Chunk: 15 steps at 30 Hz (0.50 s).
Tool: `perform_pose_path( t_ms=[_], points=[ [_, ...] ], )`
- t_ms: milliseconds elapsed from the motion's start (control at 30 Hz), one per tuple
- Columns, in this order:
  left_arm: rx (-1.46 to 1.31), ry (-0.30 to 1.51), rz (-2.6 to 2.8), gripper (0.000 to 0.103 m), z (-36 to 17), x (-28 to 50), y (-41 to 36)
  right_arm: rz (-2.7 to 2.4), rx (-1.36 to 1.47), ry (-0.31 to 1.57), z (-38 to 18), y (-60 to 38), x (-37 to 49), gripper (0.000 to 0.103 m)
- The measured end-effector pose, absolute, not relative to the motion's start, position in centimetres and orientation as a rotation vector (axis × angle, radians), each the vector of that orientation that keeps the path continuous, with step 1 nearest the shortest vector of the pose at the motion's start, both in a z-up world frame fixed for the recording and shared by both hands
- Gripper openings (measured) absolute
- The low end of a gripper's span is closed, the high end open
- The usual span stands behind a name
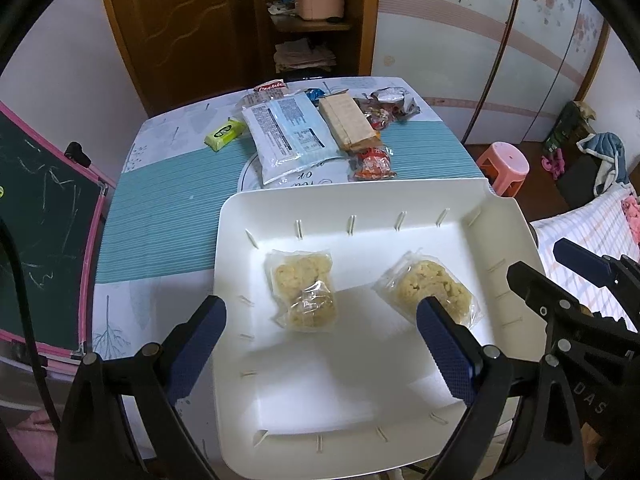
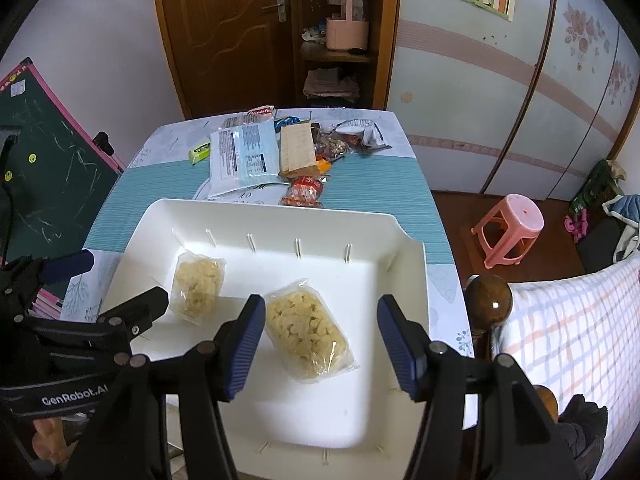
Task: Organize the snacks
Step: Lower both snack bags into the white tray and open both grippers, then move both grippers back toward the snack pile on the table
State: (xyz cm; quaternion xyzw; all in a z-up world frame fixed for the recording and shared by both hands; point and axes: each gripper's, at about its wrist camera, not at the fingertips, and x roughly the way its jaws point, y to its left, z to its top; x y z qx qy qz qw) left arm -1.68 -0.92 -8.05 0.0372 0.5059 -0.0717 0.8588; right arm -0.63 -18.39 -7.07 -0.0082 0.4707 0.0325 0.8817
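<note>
Two clear-wrapped snack packs lie apart in white tray; left claw and right claw both spread, gripping nothing.

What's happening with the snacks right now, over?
Both tools open, left tool and right tool hanging over the white tray. Two snack packs in the tray: one, other. Rest of the snacks wait behind it. Nothing blocking.

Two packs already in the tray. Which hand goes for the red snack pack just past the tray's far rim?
Probably right. In its view the red snack pack lies almost straight ahead of the open right gripper, past the tray. The left gripper, also open and empty, sees it off to the right.
</note>
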Motion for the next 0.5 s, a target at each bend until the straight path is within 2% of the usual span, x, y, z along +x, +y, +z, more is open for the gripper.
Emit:
perform_pose_path(
  t_ms=[500],
  points=[
    [0.077,1.064,-0.148,0.096,-8.05,-1.77,-0.68,0.078,-0.004,0.989,-7.57,-18.12,-0.67,0.059]
  ],
)
